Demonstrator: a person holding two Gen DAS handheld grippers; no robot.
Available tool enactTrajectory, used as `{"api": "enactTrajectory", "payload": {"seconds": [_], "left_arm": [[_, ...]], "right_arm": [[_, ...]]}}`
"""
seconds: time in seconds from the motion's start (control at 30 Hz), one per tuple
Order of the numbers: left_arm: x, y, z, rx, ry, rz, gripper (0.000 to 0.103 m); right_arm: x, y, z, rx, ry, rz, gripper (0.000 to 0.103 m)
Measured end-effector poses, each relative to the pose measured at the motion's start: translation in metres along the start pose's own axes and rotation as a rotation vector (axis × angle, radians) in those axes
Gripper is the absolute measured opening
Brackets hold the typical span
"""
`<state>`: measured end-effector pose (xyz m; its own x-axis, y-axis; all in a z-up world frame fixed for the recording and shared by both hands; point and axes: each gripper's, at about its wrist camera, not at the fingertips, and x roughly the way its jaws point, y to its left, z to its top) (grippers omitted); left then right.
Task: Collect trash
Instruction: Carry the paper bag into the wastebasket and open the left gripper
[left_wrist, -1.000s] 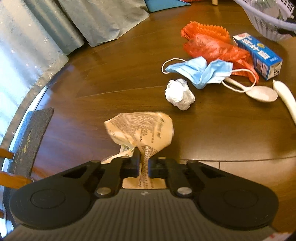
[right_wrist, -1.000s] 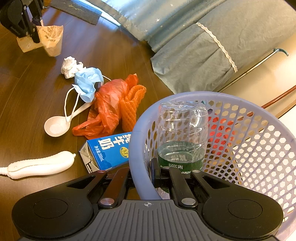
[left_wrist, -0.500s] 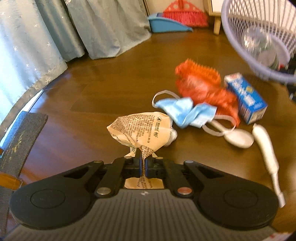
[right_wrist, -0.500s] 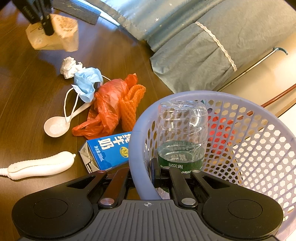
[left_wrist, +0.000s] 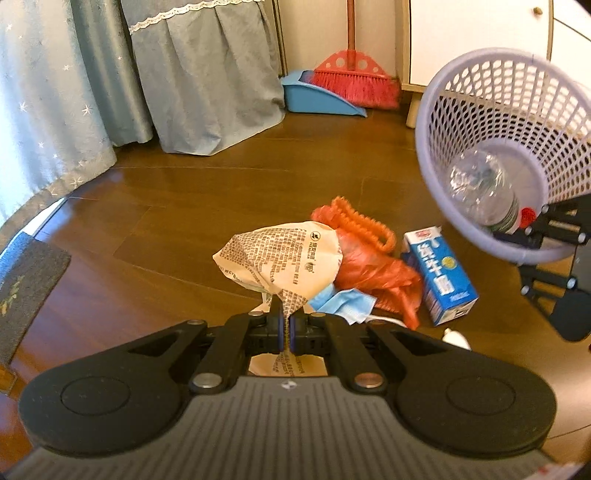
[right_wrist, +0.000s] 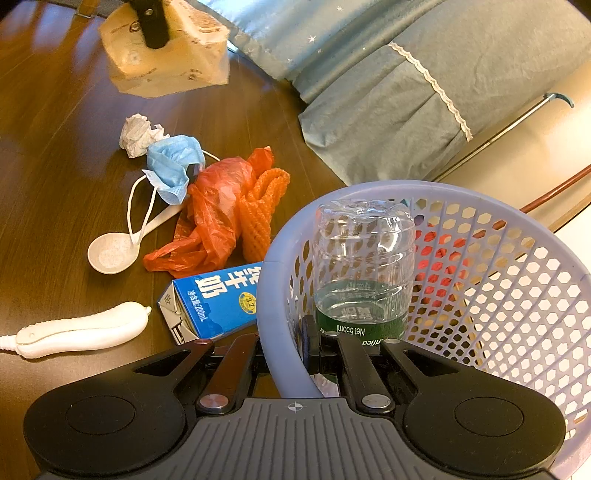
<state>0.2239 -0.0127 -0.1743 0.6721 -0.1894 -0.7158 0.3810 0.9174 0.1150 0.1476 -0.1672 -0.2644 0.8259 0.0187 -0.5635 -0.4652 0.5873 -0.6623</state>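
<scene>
My left tongs (left_wrist: 286, 325) are pinched narrow on the printed paper bag (left_wrist: 284, 258), gripping a twisted neck of it so the bag hangs clear of the floor (left_wrist: 177, 221). My right tongs (right_wrist: 284, 354) are clamped on the rim of the lilac basket (left_wrist: 436, 192), one finger outside the wall, one inside; a clear plastic bottle (right_wrist: 364, 266) is already in it. What matters for the drop: the basket lies up and to the right of the bag, well apart, mouth tilted toward my left tongs. So I judge the bag should travel right and upward over the rim before release. Left on the floor: orange plastic bag (right_wrist: 218, 214), blue face mask (right_wrist: 173, 162), milk carton (right_wrist: 218, 299), white spoon (right_wrist: 110, 253), crumpled tissue (right_wrist: 138, 134) and a white handle-like thing (right_wrist: 81, 328).
</scene>
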Motion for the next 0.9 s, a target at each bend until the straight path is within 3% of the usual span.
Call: {"api": "enactTrajectory", "payload": {"seconds": [0.27,0.9], "left_arm": [[-0.004,-0.008,0.010,-0.025,-0.017,-0.061,0.001],[-0.018,-0.044,0.054,0.027,-0.118,-0.189,0.001]], "right_arm": [[-0.002,-0.001,0.001,0.005,0.001,0.000,0.002],[-0.003,-0.001,0.004,0.012,0.004,0.000,0.002]]}}
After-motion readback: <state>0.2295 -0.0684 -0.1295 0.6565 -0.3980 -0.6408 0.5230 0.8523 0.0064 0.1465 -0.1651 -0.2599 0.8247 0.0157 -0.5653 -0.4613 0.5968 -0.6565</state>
